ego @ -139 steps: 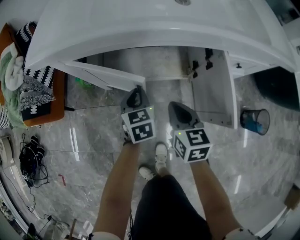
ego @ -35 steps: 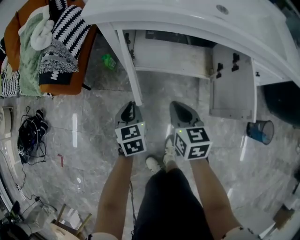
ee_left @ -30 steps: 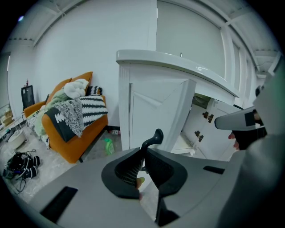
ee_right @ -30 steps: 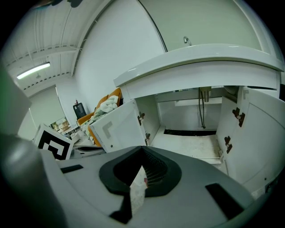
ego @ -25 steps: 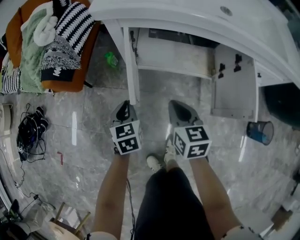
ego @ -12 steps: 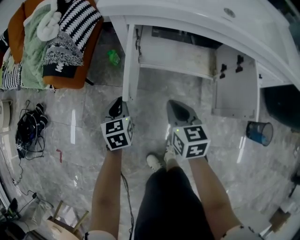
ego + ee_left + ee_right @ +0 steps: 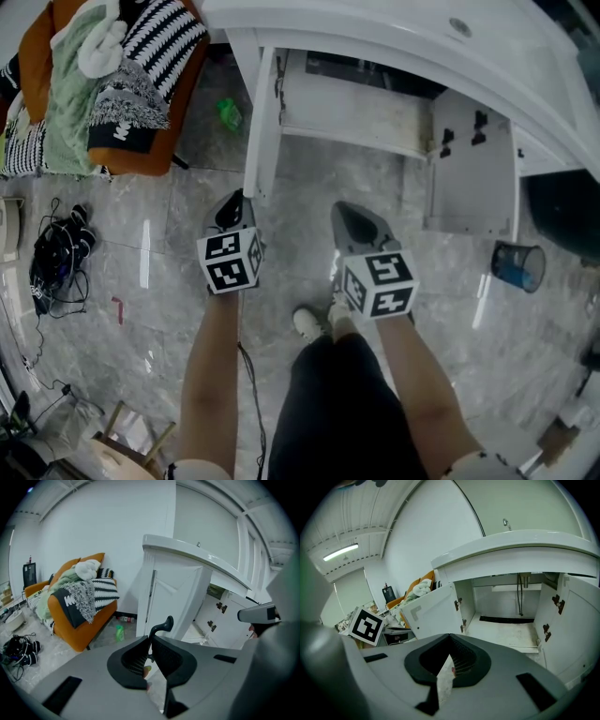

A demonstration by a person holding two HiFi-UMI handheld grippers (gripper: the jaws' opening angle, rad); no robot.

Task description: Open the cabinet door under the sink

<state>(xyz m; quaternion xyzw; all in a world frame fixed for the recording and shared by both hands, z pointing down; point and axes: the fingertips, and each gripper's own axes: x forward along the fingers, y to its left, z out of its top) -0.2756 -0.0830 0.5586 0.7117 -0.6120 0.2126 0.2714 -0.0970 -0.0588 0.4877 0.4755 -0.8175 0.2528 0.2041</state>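
Both doors of the white cabinet [image 7: 356,117] under the sink [image 7: 394,37] stand open, and a person looks down on two handheld grippers in front of it.

From the left: an orange sofa [image 7: 136,161] is heaped with clothes [image 7: 141,75], among them a dark throw whose white print is too small to read. Black cables [image 7: 54,267] lie on the grey marble floor [image 7: 187,244], and a green bottle [image 7: 228,114] has a label that cannot be read. Next is the left door [image 7: 260,122], swung out and seen edge-on. The left gripper [image 7: 150,639] is at its free edge, fingers pinched on a black curved handle [image 7: 164,623]. The cabinet's bare shelf shows in the middle. The right gripper [image 7: 450,636] hangs before it, fingers closed together on nothing, apart from both doors. Each gripper's cube [image 7: 230,262] bears black-and-white square codes. The right door [image 7: 469,178] stands wide open, dark hinges [image 7: 480,120] on its inner face, with a blue bin [image 7: 516,265] beyond.
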